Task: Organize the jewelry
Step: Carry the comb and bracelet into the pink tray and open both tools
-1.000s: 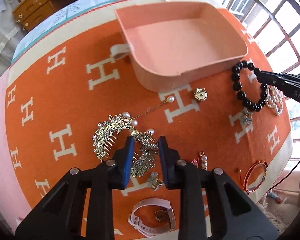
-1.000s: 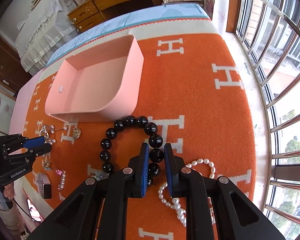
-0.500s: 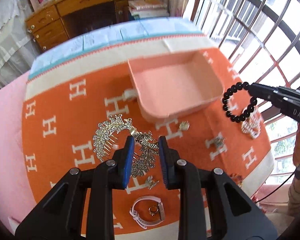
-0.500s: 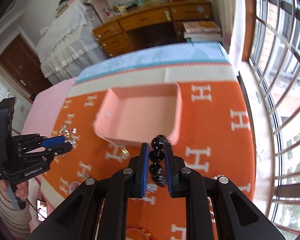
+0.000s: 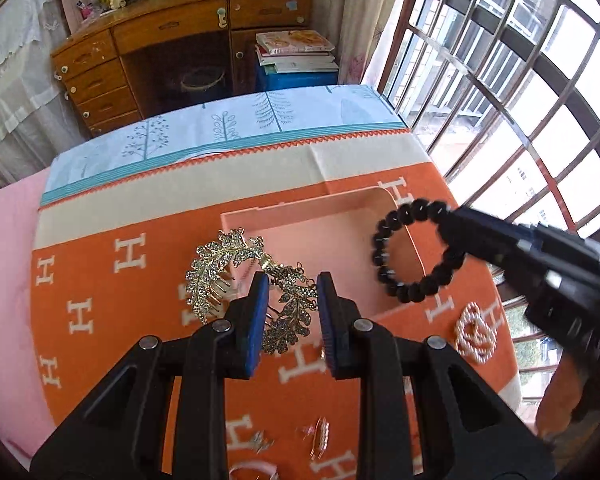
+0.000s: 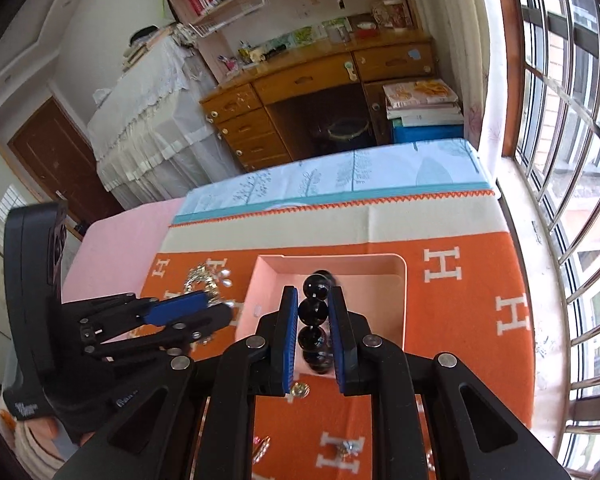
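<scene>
A rhinestone hair comb [image 5: 220,272], gold with leaf shapes, hangs in the air with my left gripper [image 5: 290,300] shut on its right half. It hovers above the near left edge of the pink tray [image 5: 324,232]. My right gripper [image 6: 315,312] is shut on a black bead bracelet [image 6: 315,310], which dangles over the pink tray [image 6: 380,304]. In the left wrist view the black bead bracelet [image 5: 404,256] hangs as a full ring over the tray's right side, held by the right gripper [image 5: 456,232]. The right wrist view shows the left gripper [image 6: 216,308] at left with the comb [image 6: 202,276].
An orange blanket [image 5: 100,300] with white H marks covers the bed. On it lie a pearl bracelet [image 5: 476,336], a pink hair clip [image 5: 320,436], a gold charm [image 6: 300,390] and other small pieces. A wooden desk [image 5: 180,52] stands beyond; barred windows [image 5: 520,100] at right.
Both grippers have risen off the blanket with their pieces, the comb and the black bracelet, and drawn toward the pink tray. The bracelet now hangs over the tray.
</scene>
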### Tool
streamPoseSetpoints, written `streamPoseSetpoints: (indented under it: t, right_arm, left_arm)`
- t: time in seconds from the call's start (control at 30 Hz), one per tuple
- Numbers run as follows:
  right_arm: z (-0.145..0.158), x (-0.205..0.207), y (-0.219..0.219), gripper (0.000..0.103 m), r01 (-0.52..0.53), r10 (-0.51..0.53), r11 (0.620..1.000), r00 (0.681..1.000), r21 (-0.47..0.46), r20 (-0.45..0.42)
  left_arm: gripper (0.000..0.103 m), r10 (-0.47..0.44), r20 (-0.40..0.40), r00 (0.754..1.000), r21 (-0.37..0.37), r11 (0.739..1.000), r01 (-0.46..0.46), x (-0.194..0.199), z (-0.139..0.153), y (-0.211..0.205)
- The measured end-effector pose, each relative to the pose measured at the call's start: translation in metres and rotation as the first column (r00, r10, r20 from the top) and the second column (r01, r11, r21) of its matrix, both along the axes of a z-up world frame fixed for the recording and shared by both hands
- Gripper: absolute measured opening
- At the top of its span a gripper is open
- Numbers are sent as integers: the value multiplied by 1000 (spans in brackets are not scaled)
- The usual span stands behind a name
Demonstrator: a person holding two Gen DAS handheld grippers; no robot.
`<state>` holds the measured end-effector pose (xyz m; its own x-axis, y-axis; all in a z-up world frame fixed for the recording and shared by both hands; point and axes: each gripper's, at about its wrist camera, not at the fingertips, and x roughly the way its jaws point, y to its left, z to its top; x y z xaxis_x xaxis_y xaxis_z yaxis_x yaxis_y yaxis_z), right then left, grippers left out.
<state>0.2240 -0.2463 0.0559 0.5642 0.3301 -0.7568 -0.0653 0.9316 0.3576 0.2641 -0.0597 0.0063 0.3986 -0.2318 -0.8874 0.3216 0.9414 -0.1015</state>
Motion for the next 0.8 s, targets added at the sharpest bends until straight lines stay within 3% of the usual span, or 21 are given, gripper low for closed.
streamPoseSetpoints:
  t: [0.3, 0.43, 0.53, 0.6, 0.67, 0.73, 0.8]
  right_arm:
    - [-69, 37, -10, 16, 44, -43, 999, 992, 0, -114]
    - [-85, 40, -22, 35, 82, -85, 996, 992, -29, -92]
    - [-91, 37, -29, 39, 92, -97, 994, 992, -67, -80]
    - [-90, 28, -33, 41, 90, -97, 992, 992, -85, -79]
    - [-91, 20, -34, 56, 90, -99, 990, 992, -113, -76]
    - [-89, 11, -34, 64, 86, -95, 987, 994, -133, -63]
    - [-86, 0, -32, 66, 78, -87, 983, 995, -167, -50]
  left_arm:
    - [22, 0, -21, 1000, 29, 1000, 0, 27, -55, -28]
    - [28, -19, -42, 999, 27, 999, 21, 27, -65, -28]
    - [37, -5, -34, 999, 23, 1000, 5, 25, -62, -23]
    - [37, 3, -23, 1000, 13, 1000, -2, 22, -59, -18]
    - [37, 9, -4, 1000, 17, 1000, -9, 16, -53, -12]
    - [37, 10, 6, 1000, 14, 1000, -10, 10, -48, -6]
    - [37, 9, 17, 1000, -3, 1000, -9, 2, -41, 1]
